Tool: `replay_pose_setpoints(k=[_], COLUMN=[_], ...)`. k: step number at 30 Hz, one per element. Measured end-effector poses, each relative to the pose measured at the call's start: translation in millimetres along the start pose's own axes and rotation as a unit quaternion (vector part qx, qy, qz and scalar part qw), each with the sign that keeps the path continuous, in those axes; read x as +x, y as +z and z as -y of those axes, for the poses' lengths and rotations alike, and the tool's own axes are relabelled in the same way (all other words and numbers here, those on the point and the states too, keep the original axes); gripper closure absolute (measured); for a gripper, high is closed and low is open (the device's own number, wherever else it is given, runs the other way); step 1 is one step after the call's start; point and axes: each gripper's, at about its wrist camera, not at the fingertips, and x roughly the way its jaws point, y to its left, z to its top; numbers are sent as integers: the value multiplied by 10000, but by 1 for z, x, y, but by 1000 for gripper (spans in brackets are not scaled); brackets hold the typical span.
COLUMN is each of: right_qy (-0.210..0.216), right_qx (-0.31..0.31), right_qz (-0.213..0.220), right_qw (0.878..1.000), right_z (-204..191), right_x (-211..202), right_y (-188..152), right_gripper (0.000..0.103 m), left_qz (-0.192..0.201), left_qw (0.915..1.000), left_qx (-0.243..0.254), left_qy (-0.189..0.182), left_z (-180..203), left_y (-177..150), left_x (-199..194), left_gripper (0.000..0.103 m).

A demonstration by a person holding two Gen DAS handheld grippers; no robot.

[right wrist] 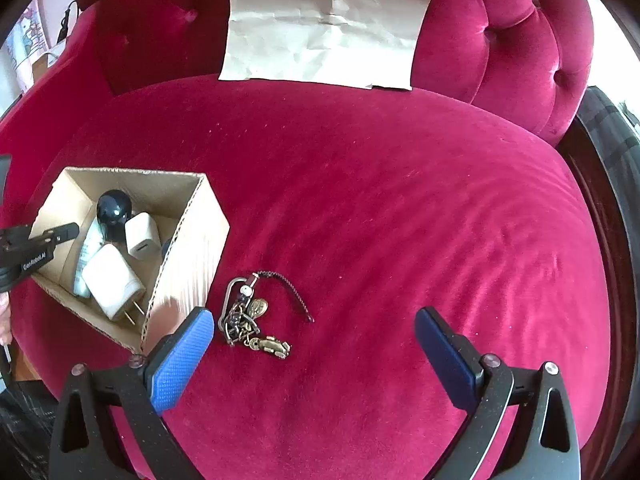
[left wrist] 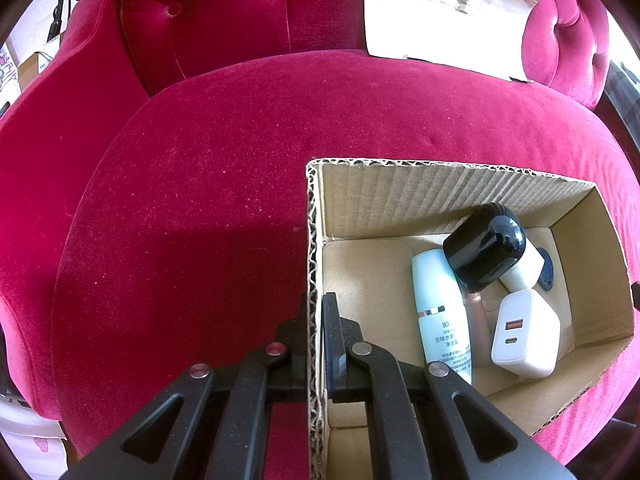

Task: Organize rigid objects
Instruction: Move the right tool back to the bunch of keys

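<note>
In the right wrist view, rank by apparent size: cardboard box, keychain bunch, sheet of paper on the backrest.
1. Sheet of paper, largest, though farthest away.
2. Cardboard box, slightly smaller; fisheye distortion makes these two unsure.
3. Keychain bunch, clearly smallest.

bare seat cushion (right wrist: 380, 200) right of keyring (right wrist: 250, 314), box (right wrist: 196, 248) crowding its left

Left tool pinching the side of a cardboard box on a red sofa

The black left tool (left wrist: 316, 320) is closed tight on the left wall of the open brown cardboard box (left wrist: 460, 196), one finger inside and one outside. The box sits on the soft red velvet sofa seat (left wrist: 240, 152). Inside lie a pale blue plastic bottle (left wrist: 436, 304), a shiny black rounded gadget (left wrist: 484, 252) resting on top, and a white square plug charger (left wrist: 524, 332). A crumpled sheet of tan paper (left wrist: 444, 12) leans on the sofa back.
</note>
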Motion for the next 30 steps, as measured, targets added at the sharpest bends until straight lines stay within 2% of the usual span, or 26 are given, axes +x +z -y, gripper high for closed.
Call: replay_pose_setpoints(k=[9, 18, 30], right_qy=[85, 185, 223], right_qx=[-256, -522, -499], right_qz=[-179, -185, -137], right_qw=[9995, 9983, 9984], right_z=[-8, -16, -17], right_x=[20, 41, 61], right_y=[-14, -23, -7], right_gripper=[0, 1, 2], left_qz=[-6, -8, -13], left_qw=[10000, 10000, 10000], left_qx=[2, -10, -20], left_qy=[-16, -19, -15], left_z=[0, -1, 0], left_y=[1, 1, 0], left_x=[1, 0, 1], left_gripper=[99, 99, 99])
